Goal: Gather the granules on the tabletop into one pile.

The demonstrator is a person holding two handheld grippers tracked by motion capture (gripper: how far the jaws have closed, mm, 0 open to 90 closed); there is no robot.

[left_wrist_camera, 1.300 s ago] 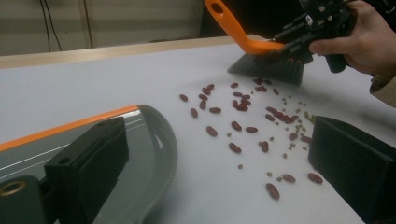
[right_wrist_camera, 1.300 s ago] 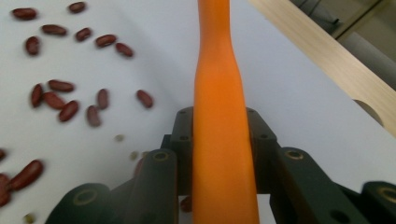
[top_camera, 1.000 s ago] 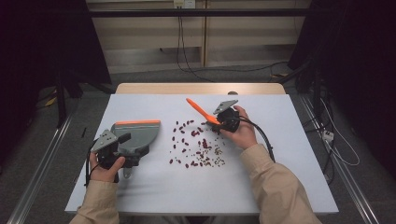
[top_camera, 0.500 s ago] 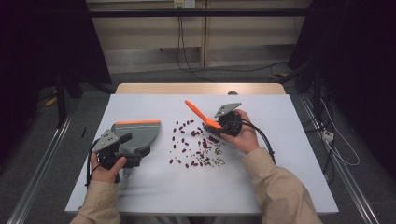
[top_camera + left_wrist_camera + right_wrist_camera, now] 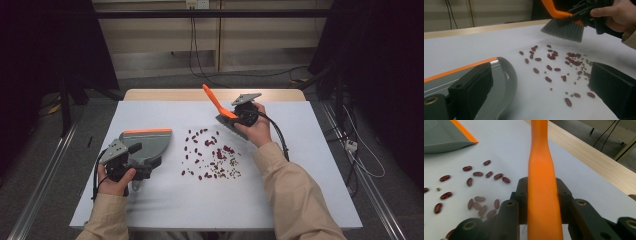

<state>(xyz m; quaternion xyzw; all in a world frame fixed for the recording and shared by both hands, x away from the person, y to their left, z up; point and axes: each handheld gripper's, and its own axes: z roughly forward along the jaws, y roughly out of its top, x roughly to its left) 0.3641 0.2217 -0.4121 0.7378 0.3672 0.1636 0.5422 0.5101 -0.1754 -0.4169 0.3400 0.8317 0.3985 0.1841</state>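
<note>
White bench [image 5: 150, 210] under everything, pale wooden edge along the far side. On its left part, a grey dustpan [image 5: 150, 145] with an orange lip, lying flat with the lip toward the far side; in the left tool view the pan's curved grey wall and orange edge at lower left. Left tool [image 5: 131, 161] at the pan's near end, in the person's left hand [image 5: 114, 179]; one jaw over the pan's near part and the other well to the side above the bench, so whether gripping or not, cannot tell. To the right and farther off, a hand brush [image 5: 222, 111] with an orange handle rising up and to the far left, grey bristles below, lifted off the bench just beyond the scattered pile. Right tool [image 5: 235, 119] clamped tight on the orange handle, jaws pressed against both its sides in the right tool view; right hand [image 5: 256, 127] behind it, beige sleeve [image 5: 295, 195] running to the near edge. Between pan and brush, in the middle of the bench, loose dark red beans [image 5: 207, 155] spread thinly, mixed at the near right with tiny pale green grains [image 5: 232, 167].
</note>
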